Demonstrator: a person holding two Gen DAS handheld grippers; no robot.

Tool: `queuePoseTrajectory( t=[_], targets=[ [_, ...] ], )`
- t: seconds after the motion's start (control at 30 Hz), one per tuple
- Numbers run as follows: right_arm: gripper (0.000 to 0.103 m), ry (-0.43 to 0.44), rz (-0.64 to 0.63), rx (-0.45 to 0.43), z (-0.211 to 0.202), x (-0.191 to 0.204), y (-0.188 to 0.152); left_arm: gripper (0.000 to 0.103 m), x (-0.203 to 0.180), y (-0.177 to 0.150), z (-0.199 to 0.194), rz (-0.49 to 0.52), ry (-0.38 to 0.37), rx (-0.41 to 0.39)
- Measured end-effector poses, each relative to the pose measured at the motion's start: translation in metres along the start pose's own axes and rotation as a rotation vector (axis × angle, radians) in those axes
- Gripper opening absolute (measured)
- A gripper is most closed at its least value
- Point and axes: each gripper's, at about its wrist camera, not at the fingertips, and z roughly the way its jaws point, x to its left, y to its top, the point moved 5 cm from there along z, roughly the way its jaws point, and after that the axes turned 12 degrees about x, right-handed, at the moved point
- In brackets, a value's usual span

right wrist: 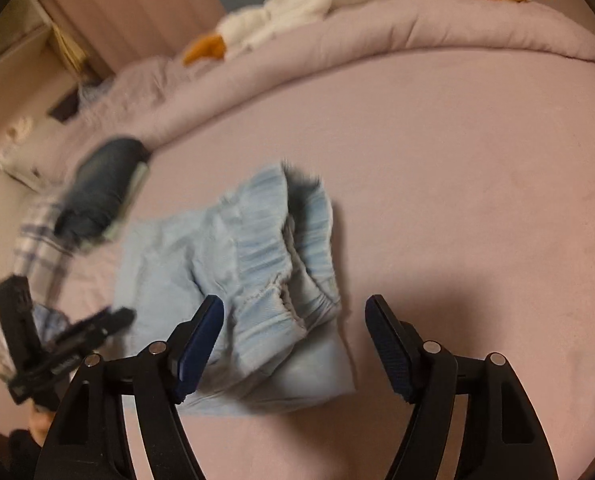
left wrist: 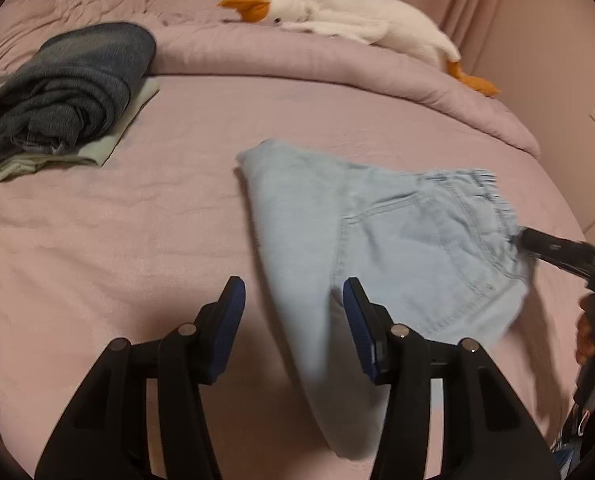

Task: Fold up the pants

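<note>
The light blue denim pants (left wrist: 397,240) lie folded on the pink bed sheet (left wrist: 117,232). In the left wrist view a blurred fold of them hangs down between the jaws of my left gripper (left wrist: 293,312), which stands open without pinching it. The right gripper's finger (left wrist: 553,246) reaches the frilled waistband from the right edge. In the right wrist view the elastic waistband (right wrist: 273,248) sits between the wide-open jaws of my right gripper (right wrist: 295,320), and the pads stay clear of the cloth. My left gripper (right wrist: 77,336) shows blurred at the lower left.
A stack of folded dark jeans (left wrist: 69,84) on a pale green garment (left wrist: 101,148) rests at the far left. A white plush goose (left wrist: 337,12) lies on the rolled pink duvet (left wrist: 297,60) at the back. Plaid cloth (right wrist: 37,236) lies at the left edge.
</note>
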Motion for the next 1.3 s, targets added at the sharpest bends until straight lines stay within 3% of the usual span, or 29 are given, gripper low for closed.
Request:
queuePoseTrajectory(
  t=[0.1, 0.17, 0.4, 0.47, 0.53, 0.6, 0.67, 0.77, 0.93, 1.0, 1.13, 1.3],
  targets=[
    [0.073, -0.079, -0.012, 0.041, 0.011, -0.007, -0.005, 0.051, -0.003, -0.005, 0.017, 0.035, 0.063, 0.046],
    [0.073, -0.114, -0.012, 0.085, 0.025, -0.011, -0.011, 0.051, -0.001, -0.008, 0.027, 0.022, 0.063, 0.072],
    [0.076, -0.138, 0.000, 0.078, 0.013, -0.009, -0.016, 0.052, -0.012, -0.004, 0.001, 0.006, 0.086, 0.024],
    [0.076, -0.151, -0.017, 0.055, 0.003, 0.000, -0.020, 0.075, -0.020, -0.005, -0.019, -0.004, 0.100, -0.006],
    [0.076, -0.159, -0.044, 0.023, -0.012, 0.009, -0.026, 0.088, -0.028, -0.006, -0.038, -0.010, 0.102, -0.045],
    [0.078, -0.179, -0.075, 0.004, -0.021, 0.017, -0.029, 0.093, -0.036, -0.008, -0.059, -0.014, 0.108, -0.075],
    [0.098, -0.206, -0.107, -0.007, -0.030, 0.025, -0.034, 0.102, -0.042, -0.009, -0.073, -0.018, 0.109, -0.079],
    [0.101, -0.217, -0.148, -0.028, -0.041, 0.041, -0.038, 0.102, -0.054, -0.017, -0.097, -0.022, 0.113, -0.099],
    [0.102, -0.244, -0.194, -0.073, -0.068, 0.059, -0.046, 0.103, -0.069, -0.030, -0.128, -0.033, 0.199, -0.113],
    [0.102, -0.265, -0.205, -0.092, -0.080, 0.065, -0.049, 0.103, -0.073, -0.038, -0.139, -0.041, 0.186, -0.120],
    [0.102, -0.282, -0.231, -0.115, -0.091, 0.075, -0.055, 0.103, -0.076, -0.047, -0.142, -0.062, 0.195, -0.125],
    [0.102, -0.286, -0.216, -0.070, -0.078, 0.077, -0.065, 0.103, -0.075, -0.055, -0.136, -0.076, 0.220, -0.096]
  ],
)
